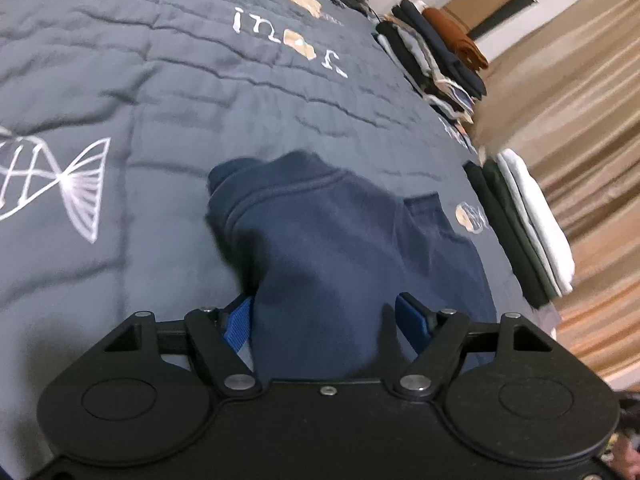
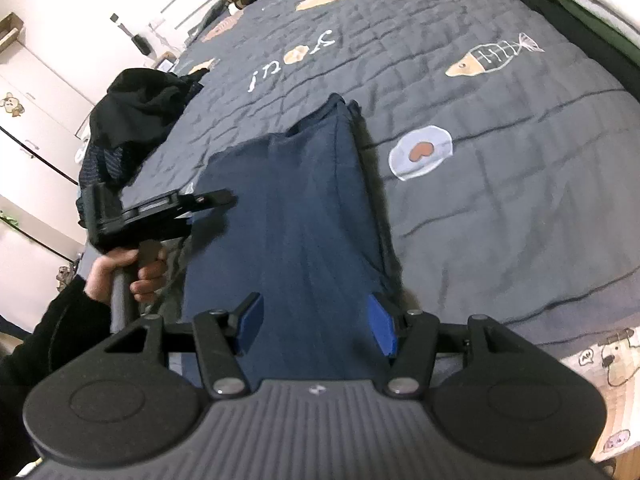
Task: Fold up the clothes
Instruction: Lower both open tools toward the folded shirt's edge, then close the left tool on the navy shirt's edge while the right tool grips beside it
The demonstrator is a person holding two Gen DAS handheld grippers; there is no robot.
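Your left hand (image 2: pixel 120 272) sat at nine o'clock in the right wrist view, wrapped round the handle of the left gripper (image 2: pixel 208 200), whose tip reached over the left edge of the navy garment (image 2: pixel 296 216). In the left wrist view, that gripper's (image 1: pixel 324 312) blue pads (image 1: pixel 410 316) stood spread, with a raised bulk of the navy garment (image 1: pixel 320 240) filling the gap between them. Whether the pads pressed on the cloth could not be told from the pictures.

The navy garment lay as a long folded strip on the grey quilt (image 2: pixel 500 184), running from six o'clock up towards twelve. Your right gripper (image 2: pixel 316 324) hung over its near end with its blue pads (image 2: pixel 252 320) spread apart and the cloth lying flat beneath them, not pinched.

At ten o'clock of the right wrist view, a dark heap of clothes (image 2: pixel 136 112) sat on the quilt's left edge. In the left wrist view, a stack of folded clothes (image 1: pixel 520 220) lay at three o'clock along the quilt's right edge, and a second, larger stack (image 1: pixel 436 52) at one o'clock.
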